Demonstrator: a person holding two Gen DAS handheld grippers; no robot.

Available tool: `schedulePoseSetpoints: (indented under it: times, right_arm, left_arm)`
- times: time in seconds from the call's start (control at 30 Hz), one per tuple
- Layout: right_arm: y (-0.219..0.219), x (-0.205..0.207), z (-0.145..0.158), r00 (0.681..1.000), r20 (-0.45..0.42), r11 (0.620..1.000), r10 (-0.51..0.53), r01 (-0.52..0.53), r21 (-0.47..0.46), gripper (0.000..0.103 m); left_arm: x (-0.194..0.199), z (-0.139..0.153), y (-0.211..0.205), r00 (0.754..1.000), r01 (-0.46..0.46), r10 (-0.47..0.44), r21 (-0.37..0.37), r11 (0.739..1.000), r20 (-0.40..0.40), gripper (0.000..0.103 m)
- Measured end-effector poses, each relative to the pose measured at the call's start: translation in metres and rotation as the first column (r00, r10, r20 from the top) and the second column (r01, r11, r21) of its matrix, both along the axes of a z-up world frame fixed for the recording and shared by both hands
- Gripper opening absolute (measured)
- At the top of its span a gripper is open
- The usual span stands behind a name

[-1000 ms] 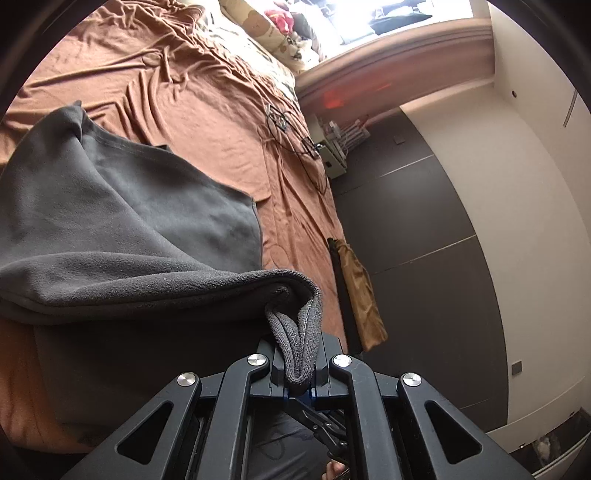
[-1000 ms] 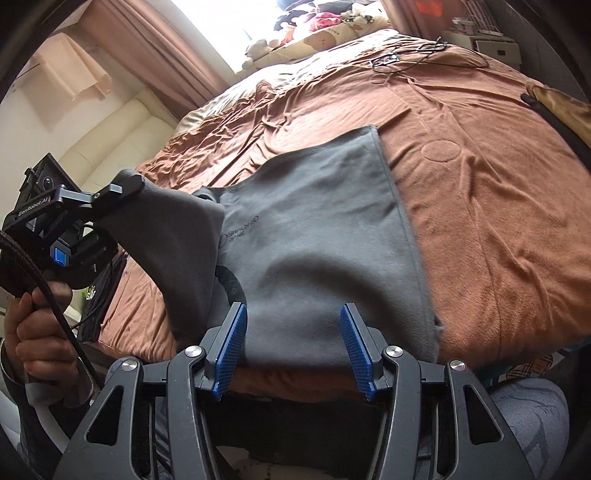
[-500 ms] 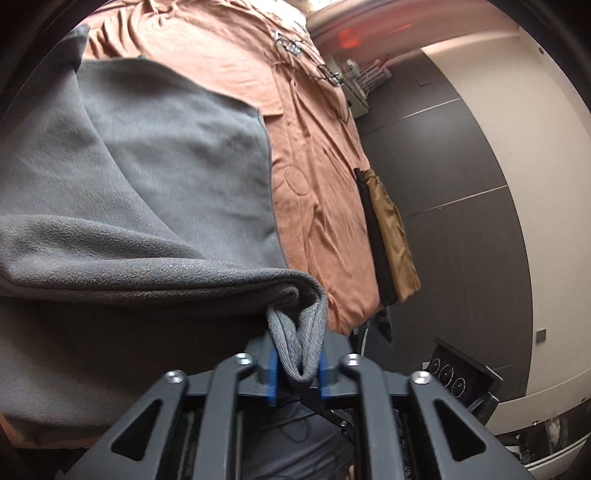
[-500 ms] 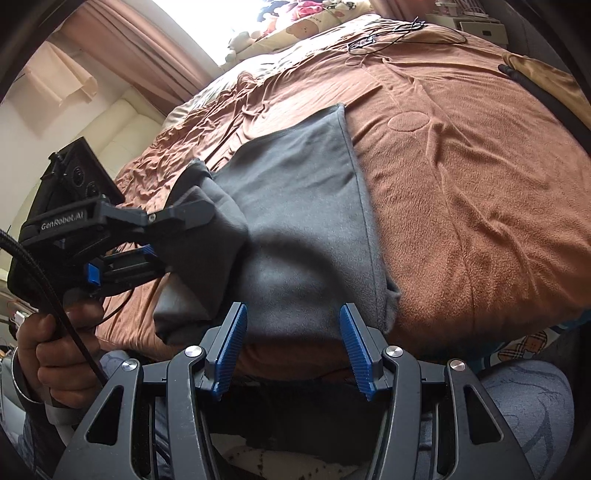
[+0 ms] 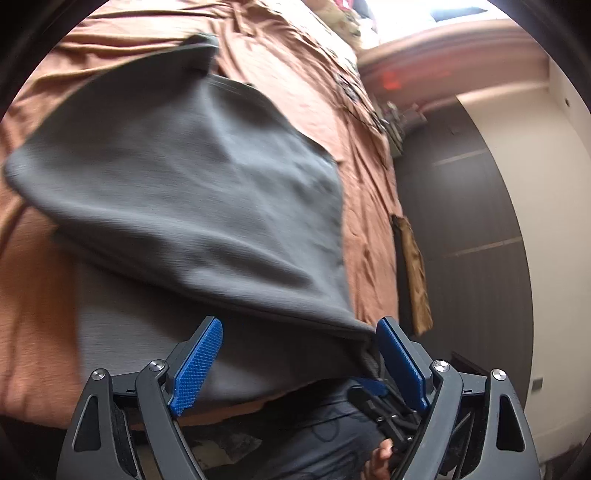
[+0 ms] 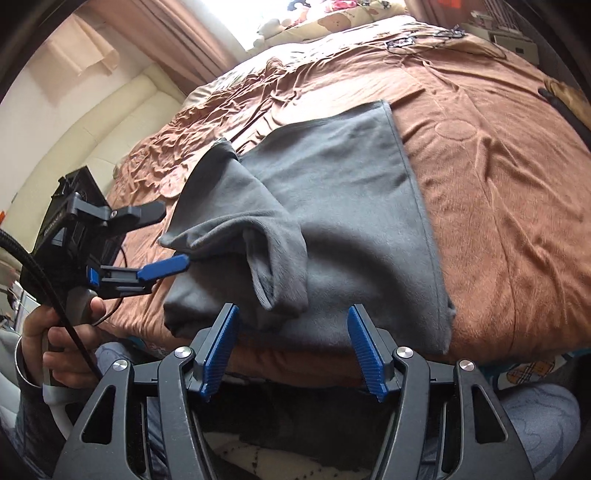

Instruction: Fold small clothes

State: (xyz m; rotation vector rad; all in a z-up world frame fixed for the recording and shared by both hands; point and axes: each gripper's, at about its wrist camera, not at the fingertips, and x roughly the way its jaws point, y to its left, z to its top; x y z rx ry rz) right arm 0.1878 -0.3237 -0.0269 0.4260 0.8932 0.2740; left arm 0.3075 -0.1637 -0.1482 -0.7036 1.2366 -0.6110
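place: home bedroom | I see: bed (image 6: 498,177) under a brown sheet, curtains (image 6: 177,40), soft toys (image 6: 269,27) by the window

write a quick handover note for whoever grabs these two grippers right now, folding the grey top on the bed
Left gripper: jaws opening, the corner of the grey top lies loose between the pads, not pinched.
Right gripper: jaws opening, nothing gripped, hovering over the near hem.
The top lies on the brown bedsheet at the near edge of the bed; its left side, sleeve included, is flopped over the body, bunched rather than flat.
Done: first side fold laid over.
Left: probably smooth that flap, fold the right side in, then fold lengthwise.
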Motion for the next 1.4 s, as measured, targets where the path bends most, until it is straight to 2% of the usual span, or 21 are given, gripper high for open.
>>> schedulePoseSetpoints:
  times: [0.23, 0.43, 0.5, 0.57, 0.6, 0.67, 0.73, 0.77, 0.93, 1.13, 1.4]
  right_arm:
    - [0.012, 0.012, 0.006, 1.0, 0.024, 0.996, -0.009, 0.011, -0.09, 0.056]
    - [0.013, 0.012, 0.008, 0.999, 0.036, 0.994, -0.014, 0.018, -0.112, 0.032]
    - [0.012, 0.01, 0.008, 0.999, 0.044, 0.993, -0.015, 0.02, -0.114, 0.02]
    - [0.008, 0.008, 0.006, 0.998, 0.051, 0.993, -0.022, 0.027, -0.111, 0.013]
    - [0.006, 0.007, 0.005, 0.998, 0.049, 0.994, -0.024, 0.029, -0.105, 0.011]
    - [0.003, 0.005, 0.001, 0.999, 0.045, 0.995, -0.025, 0.029, -0.095, 0.008]
    - [0.0, 0.003, -0.001, 0.999, 0.044, 0.996, -0.028, 0.032, -0.086, 0.007]
    - [-0.001, 0.002, -0.003, 0.999, 0.043, 0.997, -0.026, 0.03, -0.076, 0.007]
    - [-0.009, 0.002, -0.009, 0.999, 0.029, 0.999, -0.033, 0.034, -0.033, 0.007]
    - [-0.018, -0.002, -0.014, 0.999, 0.022, 0.999, -0.044, 0.044, 0.018, 0.006]
    - [-0.029, -0.006, -0.025, 0.998, 0.008, 0.995, -0.066, 0.065, 0.078, 0.006]
  left_arm:
    - [0.01, -0.026, 0.046, 0.991, -0.114, 0.111, -0.028, 0.993, -0.068, 0.088]
    - [0.024, -0.041, 0.062, 0.979, -0.185, 0.18, -0.046, 0.982, -0.1, 0.084]
    - [0.029, -0.044, 0.064, 0.976, -0.198, 0.194, -0.037, 0.979, -0.1, 0.077]
    - [0.033, -0.047, 0.063, 0.972, -0.213, 0.211, -0.012, 0.977, -0.104, 0.06]
    - [0.035, -0.048, 0.063, 0.97, -0.221, 0.219, 0.001, 0.975, -0.107, 0.054]
    - [0.038, -0.049, 0.066, 0.966, -0.234, 0.234, 0.02, 0.972, -0.113, 0.026]
    - [0.04, -0.044, 0.069, 0.965, -0.241, 0.243, 0.026, 0.97, -0.097, 0.014]
    - [0.042, -0.038, 0.068, 0.968, -0.239, 0.24, 0.02, 0.971, -0.079, 0.012]
    - [0.055, -0.003, 0.052, 0.979, -0.203, 0.203, 0.012, 0.979, 0.033, 0.009]
    - [0.077, 0.038, 0.015, 0.981, -0.129, 0.125, 0.013, 0.992, 0.147, 0.009]
    - [0.106, 0.062, -0.044, 0.979, -0.035, 0.025, 0.044, 0.998, 0.202, 0.009]
